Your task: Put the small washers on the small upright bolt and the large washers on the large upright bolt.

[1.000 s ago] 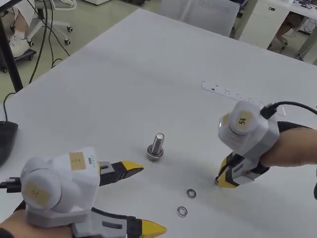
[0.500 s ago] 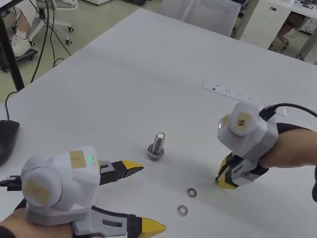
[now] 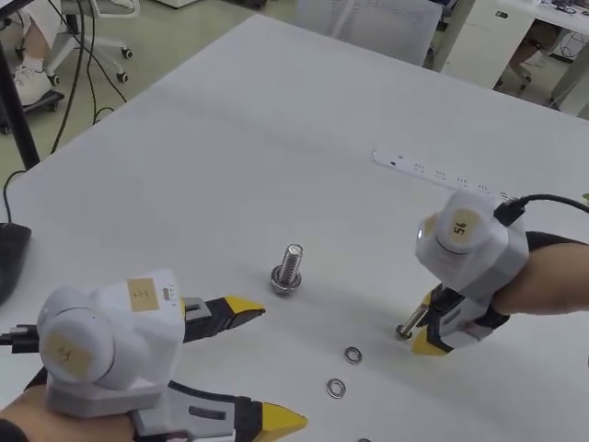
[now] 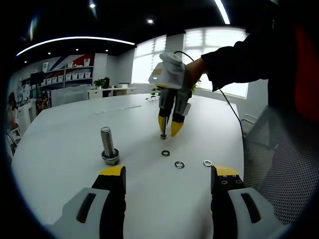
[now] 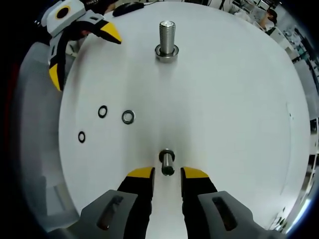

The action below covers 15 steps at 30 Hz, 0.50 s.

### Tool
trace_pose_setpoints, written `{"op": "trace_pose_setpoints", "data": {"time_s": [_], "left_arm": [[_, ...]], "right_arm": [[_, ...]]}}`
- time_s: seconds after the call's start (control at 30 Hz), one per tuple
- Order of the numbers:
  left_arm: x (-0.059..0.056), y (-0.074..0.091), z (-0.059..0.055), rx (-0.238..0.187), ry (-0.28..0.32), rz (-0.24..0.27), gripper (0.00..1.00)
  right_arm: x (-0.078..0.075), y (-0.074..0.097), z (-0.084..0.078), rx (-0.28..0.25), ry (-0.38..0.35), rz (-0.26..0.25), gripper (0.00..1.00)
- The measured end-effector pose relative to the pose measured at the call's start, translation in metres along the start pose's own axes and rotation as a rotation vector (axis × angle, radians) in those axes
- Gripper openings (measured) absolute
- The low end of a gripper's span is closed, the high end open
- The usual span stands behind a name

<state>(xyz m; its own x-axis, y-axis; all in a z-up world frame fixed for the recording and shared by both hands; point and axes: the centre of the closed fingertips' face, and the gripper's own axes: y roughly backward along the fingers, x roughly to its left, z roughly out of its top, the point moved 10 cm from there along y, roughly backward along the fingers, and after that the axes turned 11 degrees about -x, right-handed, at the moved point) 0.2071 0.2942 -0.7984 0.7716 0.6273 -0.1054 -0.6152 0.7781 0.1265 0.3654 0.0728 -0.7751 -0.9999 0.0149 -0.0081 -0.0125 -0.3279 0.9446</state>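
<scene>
**Reference: large bolt** (image 3: 288, 269), upright on the table (image 3: 276, 138).

- **Change:** over the last second the right gripper (image 3: 419, 339) has lifted and drawn slightly farther from the large bolt. This uncovers the small bolt (image 3: 408, 324), which stands well to the right of the large bolt.
- **Right gripper:** narrowly parted. The right gripper view shows a slim gap on each side of the small bolt, so the bolt appears released.
- **Left gripper** (image 3: 262, 366)**:** wide and empty, near-left of the large bolt.
- **Washers** (image 3: 352, 355)**:** three lie loose and unmoved, near-right of the large bolt.
- **Judgement:** both bolts appear ready, and washer loading has not begun.
</scene>
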Motion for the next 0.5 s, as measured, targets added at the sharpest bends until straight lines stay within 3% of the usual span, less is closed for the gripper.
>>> {"op": "trace_pose_setpoints", "data": {"time_s": [0.5], "left_arm": [[-0.001,-0.001,0.002,0.0,-0.007,-0.007,0.68]], "right_arm": [[0.02,0.004,-0.01,-0.003,-0.029,0.005,0.22]]}}
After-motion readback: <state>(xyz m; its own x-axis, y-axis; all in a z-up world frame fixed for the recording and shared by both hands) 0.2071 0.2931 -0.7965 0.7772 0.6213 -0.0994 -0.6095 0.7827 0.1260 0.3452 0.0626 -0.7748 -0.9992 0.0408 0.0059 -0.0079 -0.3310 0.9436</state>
